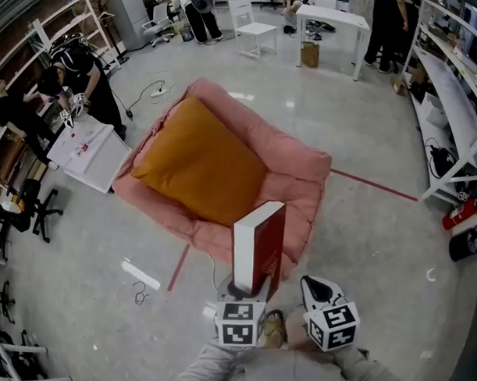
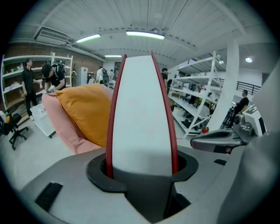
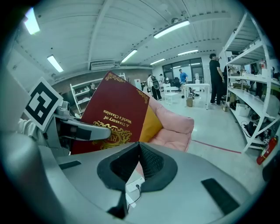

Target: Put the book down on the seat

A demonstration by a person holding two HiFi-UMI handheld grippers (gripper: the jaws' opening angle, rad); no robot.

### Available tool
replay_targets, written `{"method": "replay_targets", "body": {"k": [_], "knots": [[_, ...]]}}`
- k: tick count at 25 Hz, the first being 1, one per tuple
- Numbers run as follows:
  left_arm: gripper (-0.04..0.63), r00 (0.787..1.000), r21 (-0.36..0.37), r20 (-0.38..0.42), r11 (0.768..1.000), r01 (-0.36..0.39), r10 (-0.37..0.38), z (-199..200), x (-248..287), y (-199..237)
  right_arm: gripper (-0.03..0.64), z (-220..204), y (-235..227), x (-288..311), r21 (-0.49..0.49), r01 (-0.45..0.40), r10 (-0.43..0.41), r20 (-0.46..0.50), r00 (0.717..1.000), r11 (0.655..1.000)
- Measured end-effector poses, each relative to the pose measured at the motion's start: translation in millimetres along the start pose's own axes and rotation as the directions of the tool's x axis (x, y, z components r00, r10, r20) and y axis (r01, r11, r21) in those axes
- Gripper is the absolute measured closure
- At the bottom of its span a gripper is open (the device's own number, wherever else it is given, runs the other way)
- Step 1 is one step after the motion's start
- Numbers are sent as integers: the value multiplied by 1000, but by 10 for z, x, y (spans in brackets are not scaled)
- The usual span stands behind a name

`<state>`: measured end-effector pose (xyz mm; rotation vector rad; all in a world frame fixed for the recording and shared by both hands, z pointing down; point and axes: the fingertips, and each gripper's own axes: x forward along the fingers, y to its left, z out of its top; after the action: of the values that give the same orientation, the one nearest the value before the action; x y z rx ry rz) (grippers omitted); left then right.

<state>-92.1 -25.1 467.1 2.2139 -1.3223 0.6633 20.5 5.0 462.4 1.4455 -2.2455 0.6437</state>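
Note:
A thick red hardcover book (image 1: pixel 260 247) with white page edges stands upright in my left gripper (image 1: pixel 247 288), whose jaws are shut on its lower end. In the left gripper view the book (image 2: pixel 142 113) rises edge-on between the jaws of the left gripper (image 2: pixel 142 168). It hangs above the near front edge of the seat, a pink floor chair (image 1: pixel 301 188) with an orange cushion (image 1: pixel 200 163). My right gripper (image 1: pixel 318 291) is just right of the book, shut and empty. In the right gripper view the closed right gripper (image 3: pixel 139 146) faces the book's gold-lettered cover (image 3: pixel 114 114).
A white board (image 1: pixel 88 153) lies left of the seat, with a person in black (image 1: pixel 80 69) bent over it. White shelving (image 1: pixel 453 92) lines the right side, a white table (image 1: pixel 330 19) stands far back. Red tape (image 1: pixel 373 186) and a cable (image 1: pixel 141 288) lie on the floor.

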Motion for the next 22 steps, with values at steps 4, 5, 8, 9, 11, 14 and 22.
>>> {"method": "replay_targets", "body": {"k": [4,5,8,9,11,14,22], "knots": [[342,1000,-8,-12,1000,4,-4,23,142,12,612,-11,-77,88,7,-4,5,-19,1000,1000],[342,1000,-10,-15,1000,4,-4,35,179,21,612,-7,-95,125,4,-8,9,-25,1000,1000],[342,1000,-11,-20,1000,5,-6,90,322,20,612,21,-195,258,-6,-21,21,-39,999,1000],[342,1000,-10,-22,1000,5,-6,116,377,16,612,39,-241,307,-9,-25,25,-43,999,1000],[342,1000,-14,-29,1000,5,-6,170,474,31,612,99,-320,408,-14,-31,30,-48,998,999],[342,999,-29,-41,1000,3,-5,249,603,99,612,213,-422,577,-15,-33,32,-53,998,999],[342,996,-43,-85,999,-6,2,487,1108,164,612,411,-866,974,16,-28,29,-79,996,999]]}}
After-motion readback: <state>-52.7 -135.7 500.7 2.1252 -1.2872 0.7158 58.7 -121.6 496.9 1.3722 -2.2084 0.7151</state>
